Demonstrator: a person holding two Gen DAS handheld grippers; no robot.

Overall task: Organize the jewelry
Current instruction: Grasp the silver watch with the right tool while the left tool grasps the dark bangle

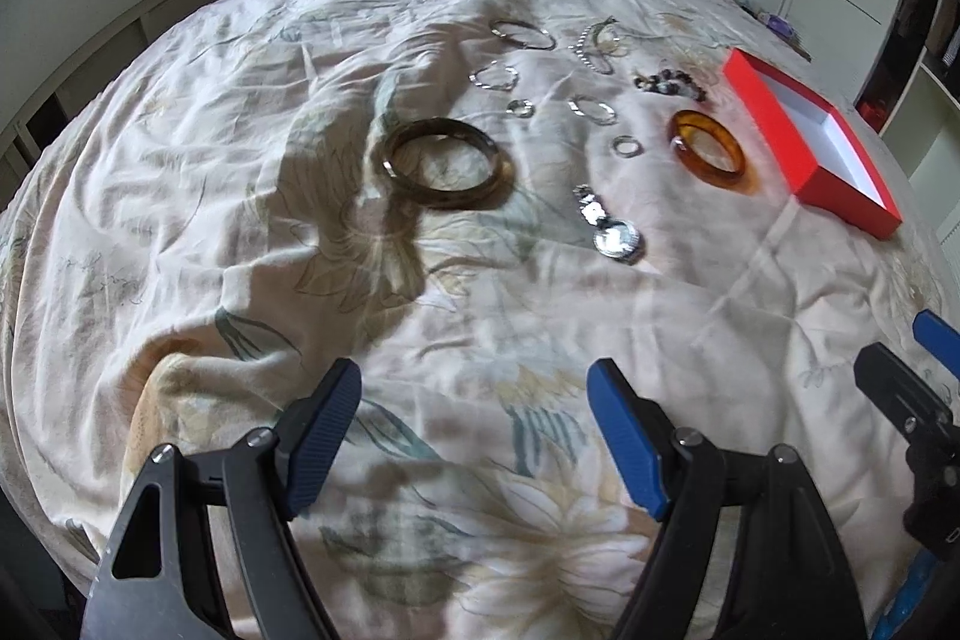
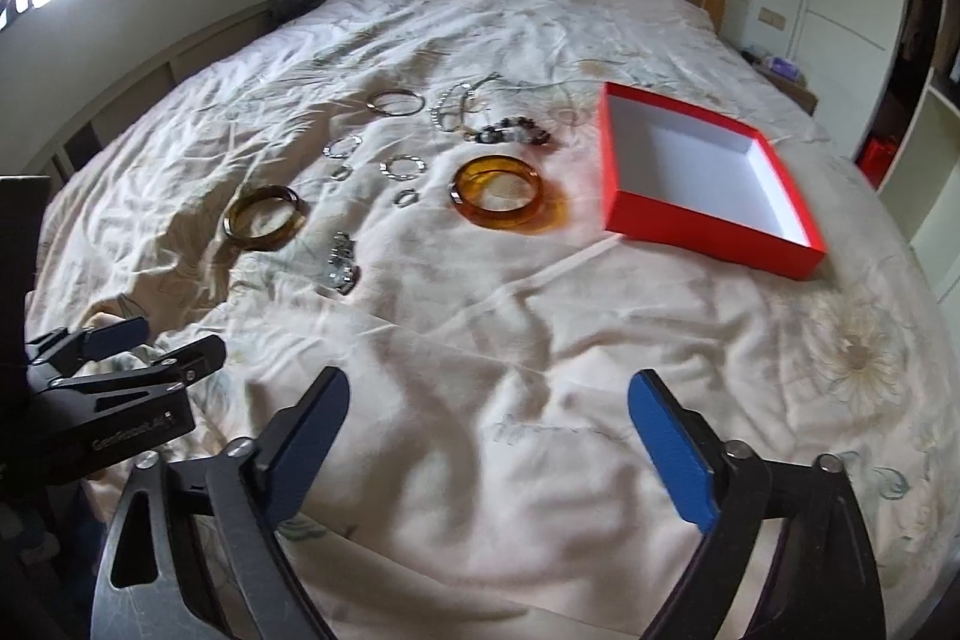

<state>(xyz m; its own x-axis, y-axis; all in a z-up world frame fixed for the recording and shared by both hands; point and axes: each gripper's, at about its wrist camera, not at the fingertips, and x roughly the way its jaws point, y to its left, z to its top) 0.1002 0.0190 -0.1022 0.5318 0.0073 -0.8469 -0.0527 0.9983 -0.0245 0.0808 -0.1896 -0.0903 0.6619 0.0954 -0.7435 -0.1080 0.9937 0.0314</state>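
Faintly, blurred small rings (image 1: 519,108), chains (image 1: 591,40).

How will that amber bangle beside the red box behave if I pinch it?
The amber bangle looks like a rigid, glossy hoop, so it probably keeps its shape but may slip between smooth pads. Lying flat on the soft quilt, it shouldn't roll; tipped on edge, it could.

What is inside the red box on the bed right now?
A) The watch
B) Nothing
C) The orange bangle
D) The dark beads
B: the red box shows only its bare white floor, while the orange bangle, the watch and the dark beads all lie on the bedcover to its left.
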